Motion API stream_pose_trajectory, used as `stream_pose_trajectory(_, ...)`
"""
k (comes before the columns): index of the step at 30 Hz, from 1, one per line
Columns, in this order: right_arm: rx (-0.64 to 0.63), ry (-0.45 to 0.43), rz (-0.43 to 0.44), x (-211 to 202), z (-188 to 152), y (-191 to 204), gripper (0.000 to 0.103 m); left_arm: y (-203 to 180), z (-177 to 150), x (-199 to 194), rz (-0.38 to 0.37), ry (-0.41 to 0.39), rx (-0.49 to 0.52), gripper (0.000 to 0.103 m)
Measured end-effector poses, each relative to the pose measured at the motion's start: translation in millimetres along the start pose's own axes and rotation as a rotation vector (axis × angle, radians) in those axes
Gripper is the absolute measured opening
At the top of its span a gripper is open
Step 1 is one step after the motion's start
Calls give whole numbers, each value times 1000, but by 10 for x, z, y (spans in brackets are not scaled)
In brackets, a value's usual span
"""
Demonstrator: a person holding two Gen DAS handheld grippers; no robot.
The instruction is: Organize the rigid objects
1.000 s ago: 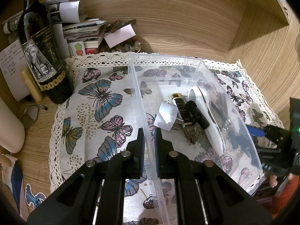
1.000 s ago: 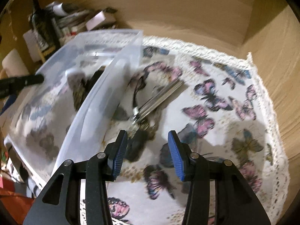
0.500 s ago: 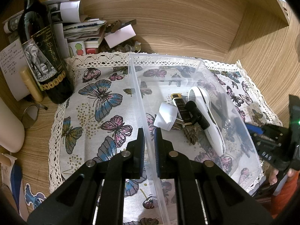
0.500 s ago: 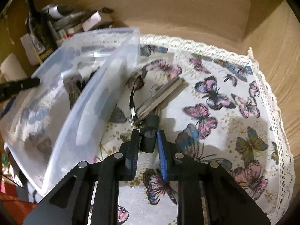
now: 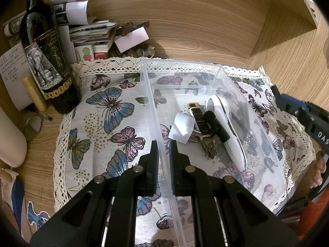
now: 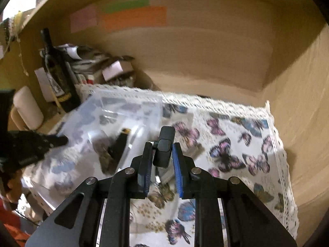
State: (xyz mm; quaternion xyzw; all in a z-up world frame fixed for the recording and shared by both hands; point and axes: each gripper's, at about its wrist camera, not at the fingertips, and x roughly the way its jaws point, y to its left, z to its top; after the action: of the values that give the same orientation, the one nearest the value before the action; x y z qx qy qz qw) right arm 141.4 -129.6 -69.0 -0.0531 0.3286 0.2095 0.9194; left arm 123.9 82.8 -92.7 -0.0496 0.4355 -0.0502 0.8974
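Note:
A clear plastic bin (image 5: 246, 103) sits on a butterfly-print cloth (image 5: 102, 123). My left gripper (image 5: 163, 150) is shut on the bin's left wall near its front. Inside lie a white handheld device (image 5: 228, 131), a black and gold tube (image 5: 197, 117), a white cap (image 5: 182, 127), a small black cylinder (image 5: 216, 125) and a pine cone (image 5: 209, 146). My right gripper (image 6: 162, 150) is shut on a small black key fob (image 6: 164, 144) with metal pieces hanging under it, lifted above the cloth (image 6: 236, 144) to the right of the bin (image 6: 115, 111).
A dark wine bottle (image 5: 47, 61) stands at the cloth's back left, with stacked papers and small boxes (image 5: 98, 33) behind it. Wooden walls close the back and right. A white cylinder (image 5: 10, 140) stands at the far left.
My right gripper closed on the black key fob and lifted it off the cloth, tilting upward. My left gripper has stayed clamped on the bin wall.

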Motion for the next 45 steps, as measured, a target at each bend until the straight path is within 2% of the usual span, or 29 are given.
stream_pose_trajectory(9,-91,14,80,132,78,377,18,2,-1,-2,0,-1,-1,9)
stream_pose_trajectory(17,-104,137,157,446,-21,515,18,1,-1,-2,0,-1,-1,9)
stream_pose_trajectory(21,-104,166,172,468,-63,526,18,0,1,-1,-1,0,-2,9)
stream_pose_trajectory(25,-104,132,150,359,-30,475,24,3,-1,-1,0,-1,-1,9)
stream_pose_trajectory(34,-25,55,41,146,82,75,24,-19,-4,2,4,0,5,9)
stream_pose_trajectory(40,8,96,-36,275,-16,-191,30,-17,-3,3,4,1,6,9)
stream_pose_trajectory(45,50,167,-45,519,-130,-338,30,-13,-2,3,6,2,8,9)
